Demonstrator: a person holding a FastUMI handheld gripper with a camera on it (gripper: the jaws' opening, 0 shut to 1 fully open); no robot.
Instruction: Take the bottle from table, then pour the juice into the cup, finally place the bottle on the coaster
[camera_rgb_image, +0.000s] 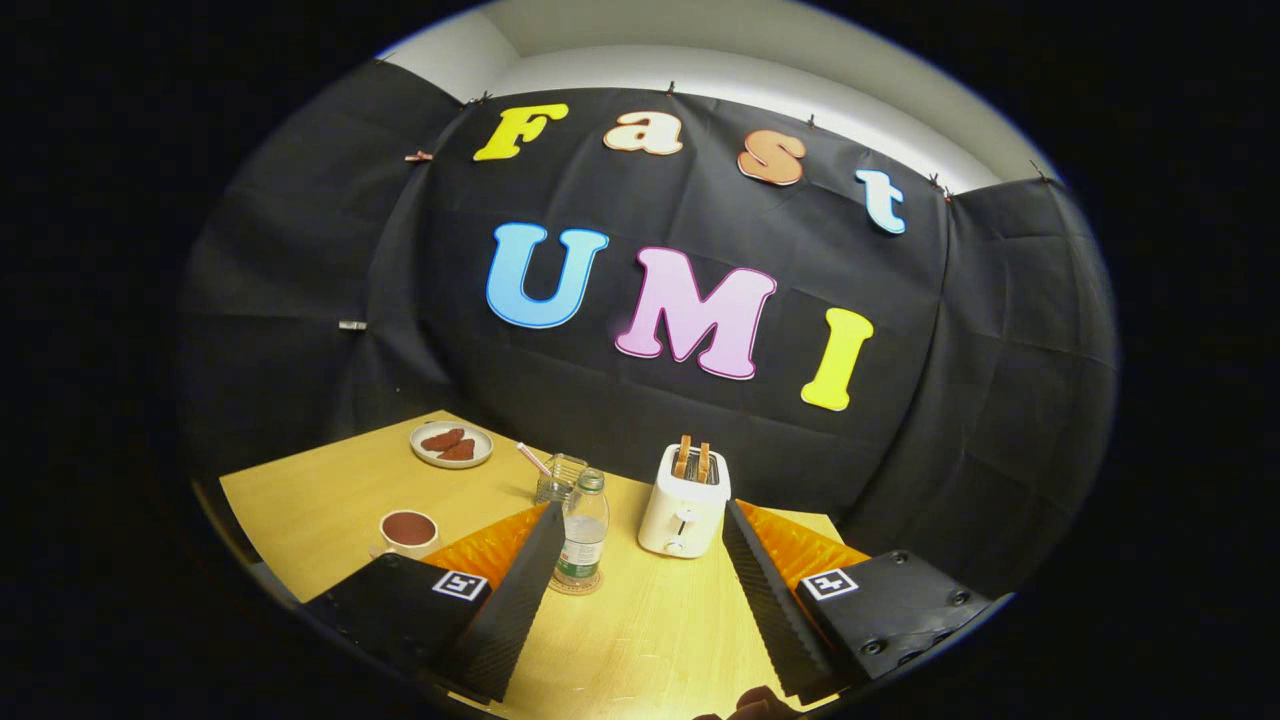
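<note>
Fingertips of the person holding the tool peek in at the very bottom, just below the two fingers of the gripper (640, 540), which are spread wide with nothing between them but bare wooden table (650, 630). That wide stance suits either an approach or a release; judging from how things lie, it looks like the latter.

Just beside the tip of the left finger stands the plastic bottle (582, 530), upright, cap on, resting on a round coaster (576, 584) whose rim shows beneath its base. It sits close to that finger but no finger presses on it. Its clear body seems mostly empty. Beyond the left finger, near the table's edge, a white cup (408, 530) holds a dark reddish drink, so the pouring step appears done and the bottle seems to be in its final place.

Further back, a clear glass tumbler (560, 477) with a straw stands directly behind the bottle, and a white toaster (685, 502) with two slices poking up sits ahead between the fingers. A plate (451, 444) of brown pastries lies at the far corner, well apart from the work.
</note>
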